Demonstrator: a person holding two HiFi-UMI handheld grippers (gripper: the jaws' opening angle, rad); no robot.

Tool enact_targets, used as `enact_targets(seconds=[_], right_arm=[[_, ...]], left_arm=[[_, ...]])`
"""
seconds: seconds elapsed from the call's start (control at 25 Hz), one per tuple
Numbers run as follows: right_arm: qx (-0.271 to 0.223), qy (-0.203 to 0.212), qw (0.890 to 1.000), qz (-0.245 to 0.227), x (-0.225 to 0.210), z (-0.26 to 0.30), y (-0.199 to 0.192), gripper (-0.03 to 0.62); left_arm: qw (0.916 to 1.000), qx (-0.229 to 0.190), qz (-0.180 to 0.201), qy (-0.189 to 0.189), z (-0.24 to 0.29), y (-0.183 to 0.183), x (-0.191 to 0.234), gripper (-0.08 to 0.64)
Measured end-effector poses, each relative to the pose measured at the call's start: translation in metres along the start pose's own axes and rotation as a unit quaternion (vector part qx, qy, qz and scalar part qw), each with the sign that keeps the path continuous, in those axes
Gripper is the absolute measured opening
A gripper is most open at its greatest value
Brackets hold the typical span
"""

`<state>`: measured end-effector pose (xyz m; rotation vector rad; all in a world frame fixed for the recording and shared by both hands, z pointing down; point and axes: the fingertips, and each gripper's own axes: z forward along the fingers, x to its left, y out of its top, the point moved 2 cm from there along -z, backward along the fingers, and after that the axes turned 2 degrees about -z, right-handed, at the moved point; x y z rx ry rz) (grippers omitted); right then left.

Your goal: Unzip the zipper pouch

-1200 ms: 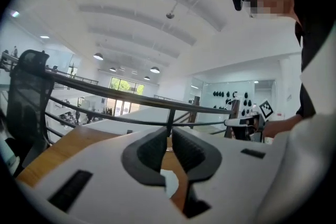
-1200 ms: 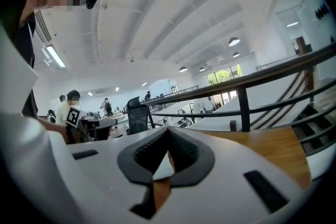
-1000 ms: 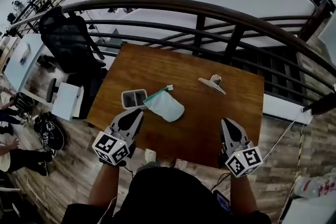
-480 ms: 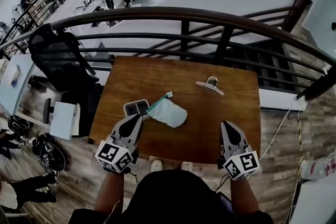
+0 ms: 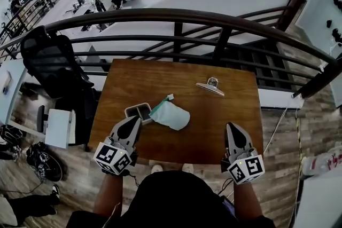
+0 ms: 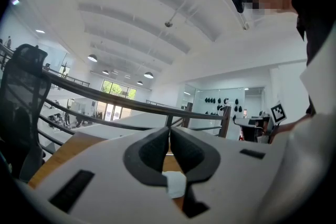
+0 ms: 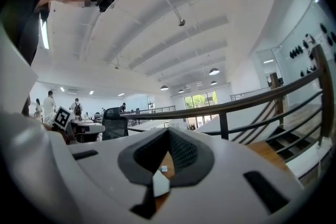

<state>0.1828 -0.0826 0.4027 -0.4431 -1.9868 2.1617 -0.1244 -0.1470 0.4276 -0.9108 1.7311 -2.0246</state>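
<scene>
Zipper pouch (image 5: pixel 170 116) on table (image 5: pixel 216 123) in head view, left tool (image 6: pixel 169 131), right tool (image 7: pixel 168 132) closed in gripper views

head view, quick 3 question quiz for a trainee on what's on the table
1. True or false: the left gripper is shut on the zipper pouch.
2. What lies just left of the pouch in the head view? A. grey tray B. mug C. scissors
3. Name the thing on the table nearest the railing.
Key: 1 false, its fingers are shut on nothing; 2 A; 3 the metal clip.
</scene>
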Motion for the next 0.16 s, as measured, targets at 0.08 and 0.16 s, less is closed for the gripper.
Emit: enact_targets(seconds=[0.08,0.16], right_arm=[[-0.005,-0.002,1.0,-0.003,0.0045,-0.001,0.0043,-0.008],[-0.007,-0.001,1.0,-0.015,0.0102,0.0002,0.0072,-0.008]], left_arm=[[1.0,-0.001,-0.001,-0.006,-0.0017,0.001,0.0015,0.02],[0.9999,-0.002,-0.003,-0.01,-0.0037,0.0016,0.0041,0.02]])
